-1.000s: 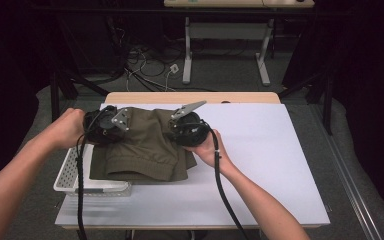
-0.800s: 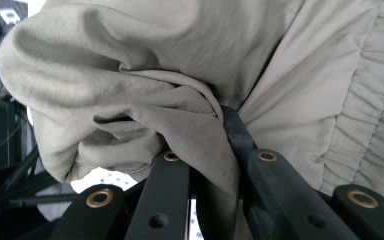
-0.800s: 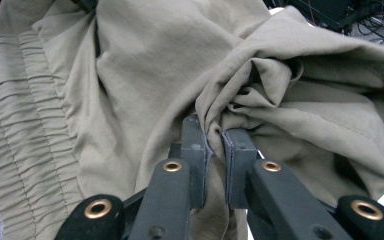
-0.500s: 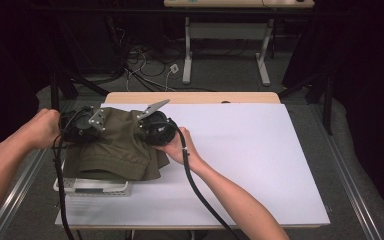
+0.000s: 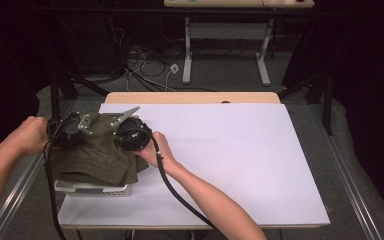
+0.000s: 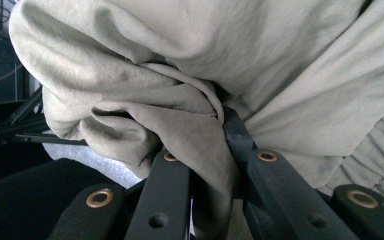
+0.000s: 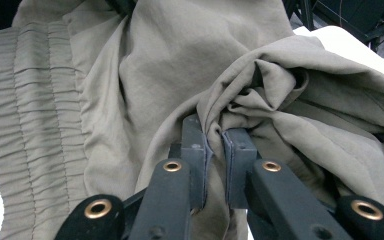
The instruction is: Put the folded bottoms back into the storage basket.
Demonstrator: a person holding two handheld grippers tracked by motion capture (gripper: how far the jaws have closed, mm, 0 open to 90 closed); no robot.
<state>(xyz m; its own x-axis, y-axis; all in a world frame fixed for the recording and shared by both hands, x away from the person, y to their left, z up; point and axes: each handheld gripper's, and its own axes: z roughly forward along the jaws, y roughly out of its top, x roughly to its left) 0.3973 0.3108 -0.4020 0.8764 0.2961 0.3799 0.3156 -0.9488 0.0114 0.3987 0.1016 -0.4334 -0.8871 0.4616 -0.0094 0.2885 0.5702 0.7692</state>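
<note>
A: Left claw (image 5: 82,131)?
B: Pinched on a fold of the olive garment (image 5: 97,155), cloth bunched between the jaws and spilling over and beyond the tips in the left gripper view (image 6: 215,150).

A: Right claw (image 5: 125,131)?
B: Same grip. Pads (image 7: 196,150) pressed together on a gathered ridge of the garment (image 7: 145,75), seen close in the right gripper view. Ribbed waistband off to the left of those jaws.

A: Placement of the garment?
B: Hanging between the two claws and draped below them, over a white basket (image 5: 92,189) at the near left corner of the white table (image 5: 240,150).

A: Spacing of the claws?
B: Near each other, side by side along the garment's far edge, one hand (image 5: 27,137) behind the left, the other hand (image 5: 155,152) behind the right.

A: Cables?
B: One black cable (image 5: 180,192) trailing from the right claw along the forearm.
</note>
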